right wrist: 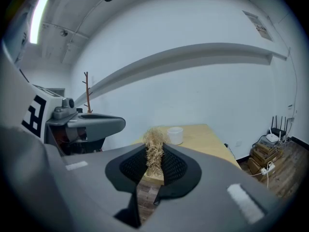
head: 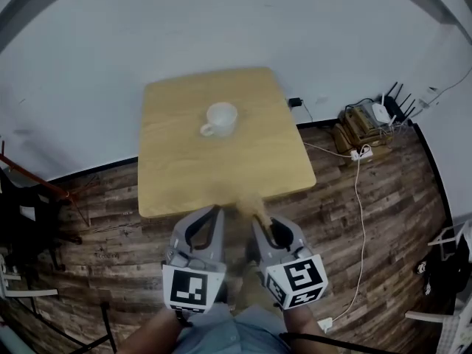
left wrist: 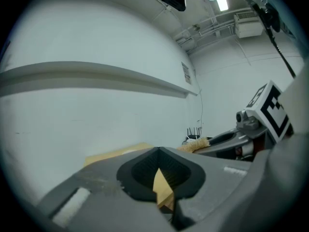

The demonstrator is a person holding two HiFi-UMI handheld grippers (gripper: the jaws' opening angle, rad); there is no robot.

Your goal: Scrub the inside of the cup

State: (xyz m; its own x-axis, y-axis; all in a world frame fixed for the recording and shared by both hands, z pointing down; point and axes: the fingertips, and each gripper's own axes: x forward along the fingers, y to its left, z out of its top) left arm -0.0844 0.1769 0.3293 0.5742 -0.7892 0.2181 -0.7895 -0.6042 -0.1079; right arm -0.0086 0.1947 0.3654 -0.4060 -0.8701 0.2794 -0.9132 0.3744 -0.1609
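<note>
A white cup [head: 220, 119] with a handle stands upright at the far middle of the small wooden table [head: 184, 175]; the right gripper view shows the cup [right wrist: 175, 135] ahead. My right gripper [head: 259, 217] hovers off the table's near edge, shut on a tan straw-like scrubber [right wrist: 154, 151] that sticks up between its fingers. Beside it my left gripper [head: 214, 214] is shut with nothing in it. In the left gripper view the closed jaws [left wrist: 158, 151] point at the table, with the scrubber [left wrist: 195, 144] to the right. Both grippers are well short of the cup.
A white wall runs behind the table. On the wooden floor at the right sit boxes with a router [head: 369, 120] and a white cable [head: 359, 220]. Dark furniture [head: 22, 212] stands at the left.
</note>
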